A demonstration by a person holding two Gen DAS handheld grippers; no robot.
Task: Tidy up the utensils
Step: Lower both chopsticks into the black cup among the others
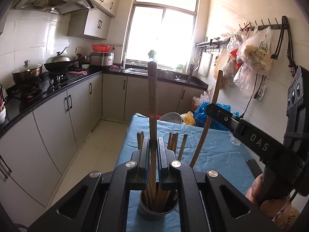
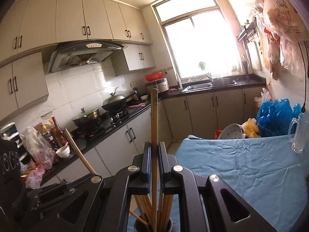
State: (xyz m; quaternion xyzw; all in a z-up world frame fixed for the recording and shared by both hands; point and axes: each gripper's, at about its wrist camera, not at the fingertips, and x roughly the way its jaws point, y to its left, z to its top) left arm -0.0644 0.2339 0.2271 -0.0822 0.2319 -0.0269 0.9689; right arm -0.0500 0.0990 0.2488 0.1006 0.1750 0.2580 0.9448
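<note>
A grey cup (image 1: 157, 211) full of several wooden chopsticks stands on the blue cloth, right under both grippers; it also shows in the right wrist view (image 2: 153, 225). My left gripper (image 1: 153, 143) is shut on one upright chopstick (image 1: 152, 96) whose lower end is in the cup. My right gripper (image 2: 154, 148) is shut on another upright chopstick (image 2: 154, 116), its lower end also in the cup. In the left wrist view the right gripper (image 1: 209, 106) comes in from the right, holding its chopstick (image 1: 209, 119). The left gripper's chopstick (image 2: 77, 148) leans at the left in the right wrist view.
The table carries a blue cloth (image 2: 241, 164) with a glass mug (image 2: 299, 133) at its far right. A white colander (image 2: 232, 132) and blue bags (image 2: 274, 114) lie beyond the table. Black counter (image 1: 58, 85) with pots runs along the left.
</note>
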